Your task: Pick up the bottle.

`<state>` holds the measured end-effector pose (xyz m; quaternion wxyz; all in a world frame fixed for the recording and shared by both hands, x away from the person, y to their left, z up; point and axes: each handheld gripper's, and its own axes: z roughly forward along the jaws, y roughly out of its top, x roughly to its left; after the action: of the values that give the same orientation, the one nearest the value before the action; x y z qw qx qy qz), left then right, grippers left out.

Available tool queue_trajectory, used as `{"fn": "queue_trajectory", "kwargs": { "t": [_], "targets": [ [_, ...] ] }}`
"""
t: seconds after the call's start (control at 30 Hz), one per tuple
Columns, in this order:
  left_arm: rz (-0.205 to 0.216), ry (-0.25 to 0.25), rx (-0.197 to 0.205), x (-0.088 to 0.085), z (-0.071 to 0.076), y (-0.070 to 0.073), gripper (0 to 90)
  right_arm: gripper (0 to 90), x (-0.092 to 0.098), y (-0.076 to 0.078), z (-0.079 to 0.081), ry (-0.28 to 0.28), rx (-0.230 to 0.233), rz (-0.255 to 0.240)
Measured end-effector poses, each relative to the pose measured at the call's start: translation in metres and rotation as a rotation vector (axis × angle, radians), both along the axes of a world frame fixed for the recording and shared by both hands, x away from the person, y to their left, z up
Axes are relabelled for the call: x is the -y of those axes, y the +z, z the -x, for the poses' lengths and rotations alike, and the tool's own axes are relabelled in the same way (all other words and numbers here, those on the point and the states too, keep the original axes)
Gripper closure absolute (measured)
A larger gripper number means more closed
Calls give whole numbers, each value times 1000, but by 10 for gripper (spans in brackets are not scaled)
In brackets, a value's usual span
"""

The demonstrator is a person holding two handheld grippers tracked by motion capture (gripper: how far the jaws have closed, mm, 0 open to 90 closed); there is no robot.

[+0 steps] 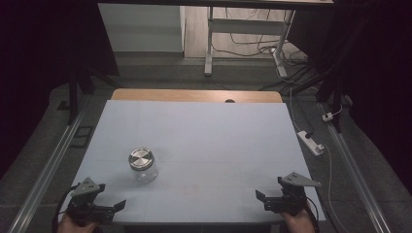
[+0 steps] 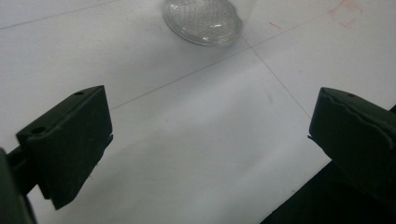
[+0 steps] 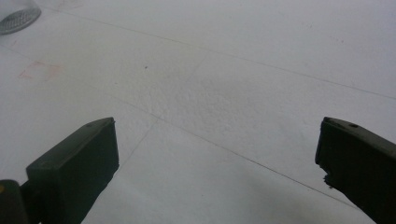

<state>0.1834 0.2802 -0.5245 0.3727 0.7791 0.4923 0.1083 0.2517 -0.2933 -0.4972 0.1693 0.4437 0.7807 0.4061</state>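
Tabletop covered in pale blue-white sheet [image 1: 204, 136], as I see it from the high view. Clear glass jar with round brushed-metal lid [image 1: 142, 164] stands upright in the near-left area, just beyond my left gripper [image 1: 114, 208], untouched. Left gripper jaws spread wide, nothing between them; the jar's textured base [image 2: 202, 21] lies ahead. My right gripper [image 1: 262, 198] rests at the near-right edge, well apart from the jar, jaws likewise spread and empty.

One jar [image 1: 143, 164], two grippers.
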Motion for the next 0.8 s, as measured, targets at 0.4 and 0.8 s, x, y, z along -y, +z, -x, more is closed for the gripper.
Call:
{"fn": "queue_trajectory", "kwargs": {
  "t": [0.4,0.8],
  "targets": [
    [51,-14,-23,-2,-2,0,0,0,-4,-2,-7,-4,11,92],
    [50,-31,-11,3,-4,1,0,0,0,-3,-8,22,-9,54]
  ]
}}
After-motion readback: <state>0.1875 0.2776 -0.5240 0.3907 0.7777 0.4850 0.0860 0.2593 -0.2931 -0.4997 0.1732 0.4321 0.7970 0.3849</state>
